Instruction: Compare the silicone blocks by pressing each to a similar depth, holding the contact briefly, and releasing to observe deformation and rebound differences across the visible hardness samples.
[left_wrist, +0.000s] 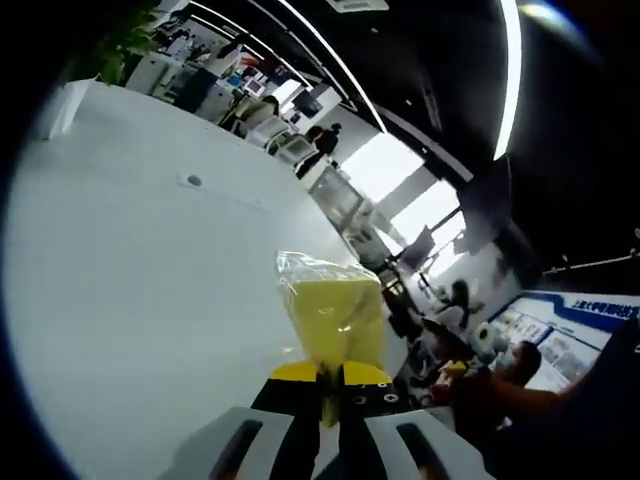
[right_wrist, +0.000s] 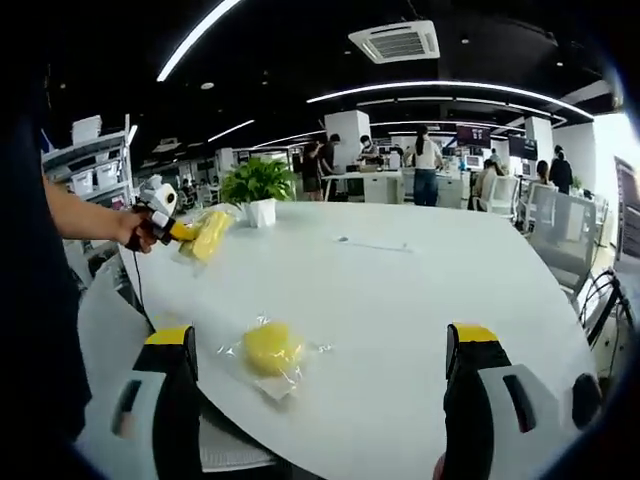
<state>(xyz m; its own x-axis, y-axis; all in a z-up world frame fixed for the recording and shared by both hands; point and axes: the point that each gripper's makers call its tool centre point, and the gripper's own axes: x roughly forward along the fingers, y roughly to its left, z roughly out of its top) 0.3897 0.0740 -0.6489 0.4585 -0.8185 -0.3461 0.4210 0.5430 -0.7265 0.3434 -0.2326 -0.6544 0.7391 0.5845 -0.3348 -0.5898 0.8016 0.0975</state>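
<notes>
In the left gripper view, the left gripper (left_wrist: 329, 380) rises from the bottom centre of the frame with its yellow-tipped jaws pressed together on the lower edge of a clear bag holding a yellow block (left_wrist: 332, 312), so the block stands lifted just above the jaw tips in the middle of the frame. Behind it the white table (left_wrist: 130, 260) spreads across the left half of the frame, with a small round fitting (left_wrist: 194, 181) on its surface toward the upper left. A potted plant (left_wrist: 110, 50) sits at the table's far upper-left corner, and bright windows (left_wrist: 400, 180) show at centre right. In the right gripper view, the right gripper (right_wrist: 320, 355) has its two jaws spread wide apart at the lower left and lower right of the frame, holding nothing. Between them, lying on the white table (right_wrist: 420, 290) near its near edge, is a second bagged block (right_wrist: 270, 348), yellow and rounded, in a clear wrapper. At the left of the frame a person's hand (right_wrist: 135, 230) holds the left gripper (right_wrist: 185, 233), which grips the bagged yellow block (right_wrist: 208, 234) above the table. Just beyond it, a potted plant (right_wrist: 258, 185) in a white pot stands on the table at upper left.
</notes>
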